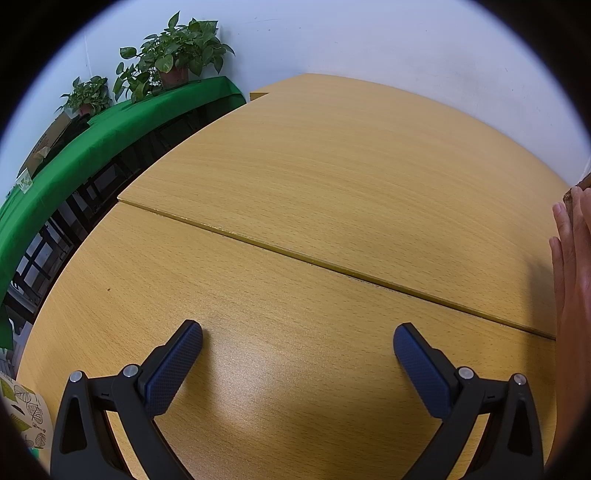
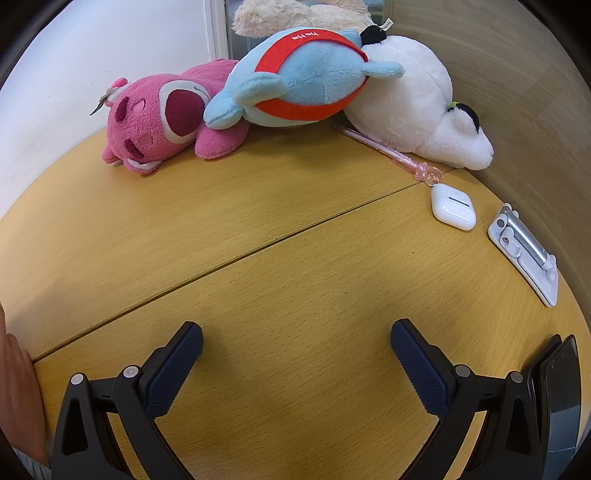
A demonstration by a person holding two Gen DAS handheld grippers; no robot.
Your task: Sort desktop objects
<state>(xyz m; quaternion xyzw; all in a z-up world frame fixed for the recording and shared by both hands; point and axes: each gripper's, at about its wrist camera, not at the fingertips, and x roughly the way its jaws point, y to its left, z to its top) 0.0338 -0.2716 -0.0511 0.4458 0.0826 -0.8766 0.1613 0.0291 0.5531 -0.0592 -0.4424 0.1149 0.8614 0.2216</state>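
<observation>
— Nearest the lens, what do you get?

— Both sets of fingers, released and spread wide with nothing between them: the left gripper point(image 1: 297, 335) over bare wood, the right gripper point(image 2: 296, 334) likewise. Under them runs the worktop point(image 2: 258, 295), two wood-grain boards meeting at a seam.

— And the things to sort?

— All in the right wrist view. Biggest first: a white plush point(image 2: 410, 107) at one o'clock, against the partition. A blue and red plush point(image 2: 306, 77) at twelve leans on it and overlaps a pink plush bear point(image 2: 155, 122) at eleven. A cream plush point(image 2: 295, 14) peeks out behind them. At five o'clock a dark phone point(image 2: 557, 391) lies beside the right finger. At three o'clock a white folding stand point(image 2: 524, 251); just beyond it a white earbud case point(image 2: 452, 212); then a pink pen point(image 2: 391, 151), its far end tucked under the white plush.

— Left view?

— A hand point(image 1: 572, 280) at three o'clock, a green-draped table point(image 1: 110, 136) at ten, potted plants point(image 1: 173, 55) on it.
</observation>
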